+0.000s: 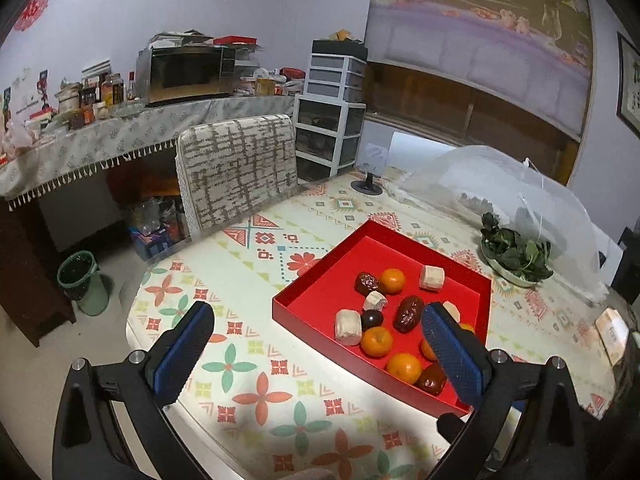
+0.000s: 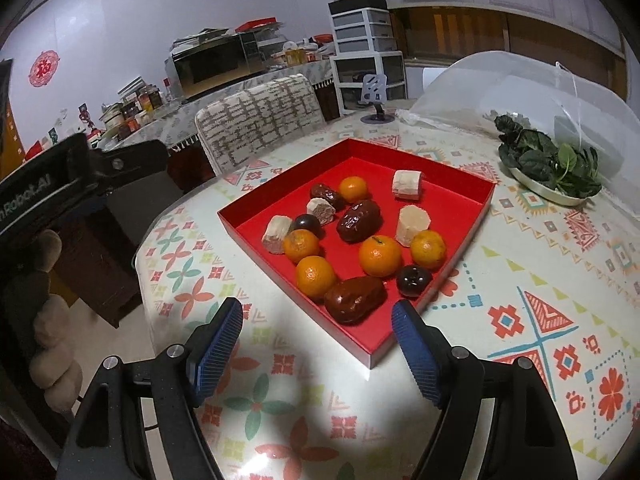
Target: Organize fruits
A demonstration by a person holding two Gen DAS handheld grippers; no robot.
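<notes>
Right wrist view: my right gripper (image 2: 316,336) hangs above the near corner of the red tray (image 2: 460,184), jaws wide, nothing between them. That spread fits taking a round fruit, my guess. Nearest to me is a big dark date (image 2: 354,300), glossy, lying just inside the near corner, touching an orange (image 2: 314,274) behind it. More oranges, a small dark plum (image 2: 414,278), another date (image 2: 358,220) and pale cut chunks (image 2: 414,220) sit mixed across the tray floor, kinds not grouped. So all the fruit lies in the tray but jumbled; could be a sort to come, or fruit already gathered in, one look can't tell.

Left wrist view: my left gripper (image 1: 316,332) is also spread wide and empty, held off the tray's left side over the patterned tablecloth (image 1: 248,264). Its right finger (image 1: 452,356) covers part of the near fruit. Probably kept to the side so both tools don't crowd the same corner.

A dish of greens (image 2: 548,164) sits beyond the tray's right edge, partly under a mesh food cover (image 2: 480,92); clear of the tray, not in my way. A chair (image 2: 260,116) stands at the far table edge.
</notes>
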